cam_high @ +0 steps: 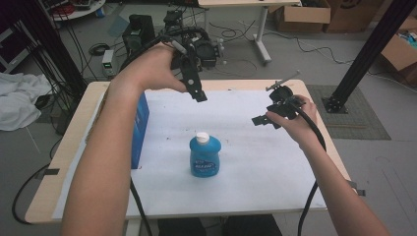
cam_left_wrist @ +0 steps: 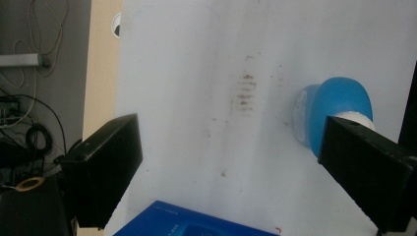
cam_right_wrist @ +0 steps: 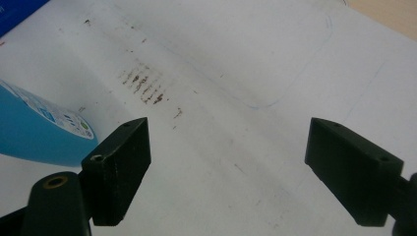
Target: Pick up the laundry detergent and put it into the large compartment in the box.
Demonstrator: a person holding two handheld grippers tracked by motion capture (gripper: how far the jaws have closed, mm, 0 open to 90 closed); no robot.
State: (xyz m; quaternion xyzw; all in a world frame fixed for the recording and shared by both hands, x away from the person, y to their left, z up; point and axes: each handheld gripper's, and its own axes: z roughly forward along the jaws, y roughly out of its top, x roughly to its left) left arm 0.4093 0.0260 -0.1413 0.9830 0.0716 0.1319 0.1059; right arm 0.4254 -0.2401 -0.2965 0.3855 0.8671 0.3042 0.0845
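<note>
Left gripper fingers wide apart, empty, raised at upper centre of high view; right gripper fingers also wide, empty, centre right. Squat blue plastic bottle with white cap stands upright mid-frame on the white sheet over the wooden table, well apart from both. Risk: a high or off-centre pinch would likely tip it; tall blue box at left crowds the left approach.
</note>
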